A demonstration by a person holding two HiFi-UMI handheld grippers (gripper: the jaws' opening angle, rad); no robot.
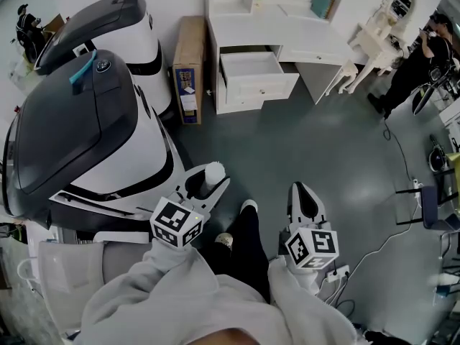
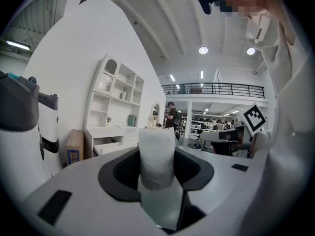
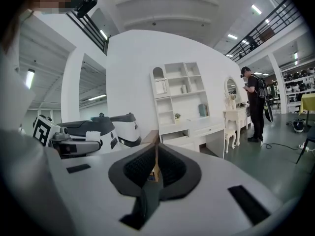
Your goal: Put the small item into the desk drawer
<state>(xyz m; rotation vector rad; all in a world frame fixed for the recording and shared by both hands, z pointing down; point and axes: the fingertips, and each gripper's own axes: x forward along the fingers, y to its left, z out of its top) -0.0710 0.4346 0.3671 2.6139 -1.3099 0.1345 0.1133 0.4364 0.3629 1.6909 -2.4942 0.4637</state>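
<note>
One small white cylindrical roll (image 2: pixel 157 156) is clamped upright in the left gripper (image 1: pixel 207 178); right gripper (image 1: pixel 305 201) closed, empty. Grip is to be held firm up to the far open white drawer (image 1: pixel 262 88).

A glossy dark grey floor (image 1: pixel 323 142) carries everything. At its far edge, against the wall, a white desk (image 1: pixel 302 45) stands with one drawer (image 1: pixel 260 86) pulled open over the floor. Just to its left a tall cardboard box (image 1: pixel 188 63) stands on end. Further left, two bulky white-and-dark-grey machines stand one behind the other, the nearer (image 1: pixel 79 135) and the farther (image 1: pixel 115 24). To the right of the desk stands a white dressing table (image 1: pixel 377 38), and near it a person in dark clothes (image 1: pixel 417 67). A thin cable (image 1: pixel 405 165) trails across the floor to a white power strip (image 1: pixel 339 273).
</note>
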